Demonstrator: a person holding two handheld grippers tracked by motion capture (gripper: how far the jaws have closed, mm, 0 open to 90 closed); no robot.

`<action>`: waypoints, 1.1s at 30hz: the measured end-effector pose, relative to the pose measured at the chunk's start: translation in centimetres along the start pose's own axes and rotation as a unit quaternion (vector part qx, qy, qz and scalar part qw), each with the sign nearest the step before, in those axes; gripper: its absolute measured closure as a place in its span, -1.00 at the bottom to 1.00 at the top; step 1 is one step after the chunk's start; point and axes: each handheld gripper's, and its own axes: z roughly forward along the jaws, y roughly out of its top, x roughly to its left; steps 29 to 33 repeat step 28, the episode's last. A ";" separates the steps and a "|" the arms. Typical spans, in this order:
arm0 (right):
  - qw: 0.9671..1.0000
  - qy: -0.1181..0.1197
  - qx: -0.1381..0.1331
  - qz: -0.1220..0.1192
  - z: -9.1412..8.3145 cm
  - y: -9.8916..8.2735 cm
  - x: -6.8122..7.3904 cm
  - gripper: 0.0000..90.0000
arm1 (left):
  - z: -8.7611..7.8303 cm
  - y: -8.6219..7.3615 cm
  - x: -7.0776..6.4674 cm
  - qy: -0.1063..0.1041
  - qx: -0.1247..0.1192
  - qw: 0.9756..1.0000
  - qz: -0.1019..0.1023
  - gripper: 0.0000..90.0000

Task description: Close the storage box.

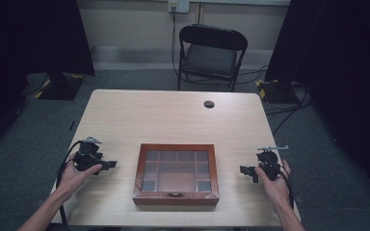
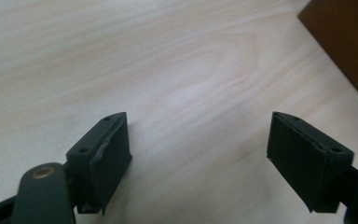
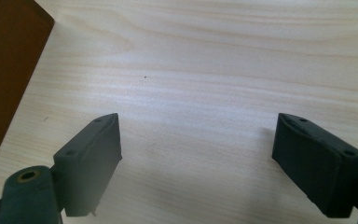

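Note:
A brown wooden box [image 1: 176, 173] with a glass lid over several compartments lies shut near the front middle of the light wooden table [image 1: 173, 115]. A hand holds my left gripper [image 1: 110, 164] just left of the box, pointing at its side. In the left gripper view the left gripper [image 2: 198, 154] is open over bare wood, with the box [image 2: 349, 42] at the upper right. Another hand holds my right gripper [image 1: 245, 172] to the right of the box, pointing at it. Its jaws [image 3: 198, 158] stand open with nothing between them, and the box [image 3: 4, 70] fills the left edge.
A black cable grommet [image 1: 209, 104] sits in the table's far middle. Behind the table stands a black folding chair [image 1: 212, 50]. Cables run across the grey floor at the right, and dark curtains hang on both sides.

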 end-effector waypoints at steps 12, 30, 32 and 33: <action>0.995 -0.068 -0.056 -0.051 2.4 -1.1 1.7 -1.00 | 1.9 -0.5 -1.1 0.063 -0.044 0.997 0.025 -0.99; 0.991 -0.068 -0.106 -0.049 3.2 -1.3 1.9 -1.00 | 2.5 -0.7 -1.0 0.065 -0.081 0.994 0.020 -1.00; 0.991 -0.068 -0.106 -0.049 3.2 -1.3 1.9 -1.00 | 2.5 -0.7 -1.0 0.065 -0.081 0.994 0.020 -1.00; 0.991 -0.068 -0.106 -0.049 3.2 -1.3 1.9 -1.00 | 2.5 -0.7 -1.0 0.065 -0.081 0.994 0.020 -1.00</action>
